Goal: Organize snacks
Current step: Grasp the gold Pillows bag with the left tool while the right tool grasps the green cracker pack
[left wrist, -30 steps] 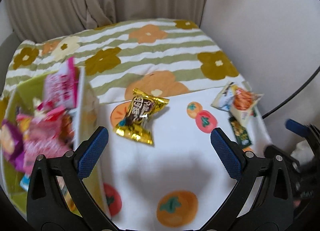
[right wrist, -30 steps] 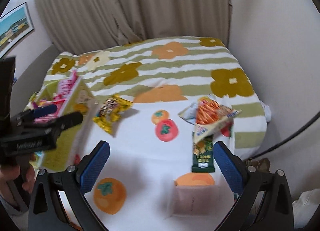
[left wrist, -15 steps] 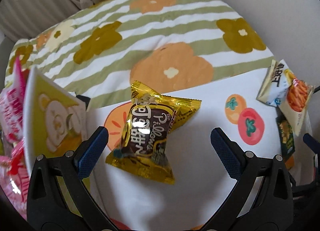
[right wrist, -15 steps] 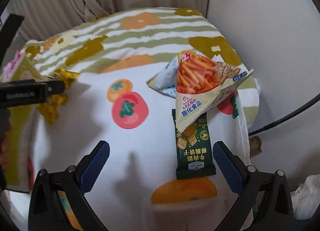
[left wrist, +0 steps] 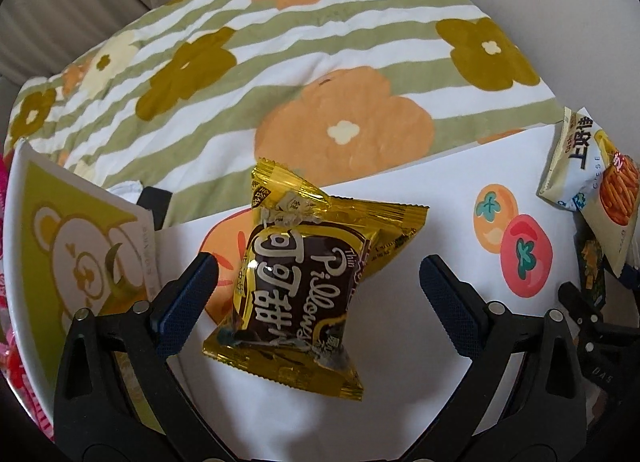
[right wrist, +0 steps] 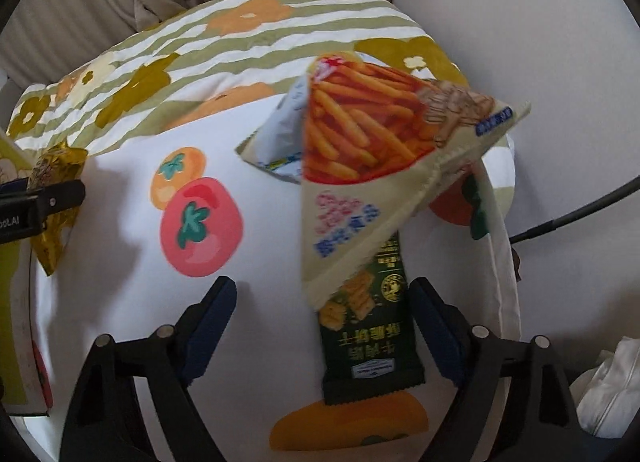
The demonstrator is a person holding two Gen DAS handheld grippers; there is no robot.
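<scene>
In the left wrist view, the left gripper point(left wrist: 318, 294) pointed steeply down at a white cloth point(left wrist: 400, 362) printed with tomatoes and persimmons. Its jaws stood wide apart, and a gold-and-brown snack packet point(left wrist: 304, 282) lay on the cloth between them, touched by neither blue pad point(left wrist: 188, 302). To the left stood a green-and-white box point(left wrist: 76, 262) with a bear drawn on its side, and pink wrappers point(left wrist: 8, 350) showed at the frame's edge behind it. Beyond the white cloth spread a striped blanket point(left wrist: 280, 61) with orange and olive flowers. At the far right lay a cream bag of orange sticks point(left wrist: 608, 197), overlapping a white snack packet point(left wrist: 576, 157), with part of the other gripper just below them.

In the right wrist view, the right gripper point(right wrist: 324, 326) also pointed steeply down, its jaws closing but not yet touching anything. Between them lay a dark green cracker packet point(right wrist: 368, 346), flat on the white cloth point(right wrist: 260, 262). The cream bag of orange sticks point(right wrist: 360, 149) rested on the green packet's upper end, and the white snack packet point(right wrist: 280, 133) lay partly under its left side. At the left edge, the left gripper's black finger hung over the gold packet point(right wrist: 52, 181), beside the green box point(right wrist: 12, 302). A crumpled white tissue point(right wrist: 612, 390) sat at the lower right, off the cloth. This view was slightly blurred.
</scene>
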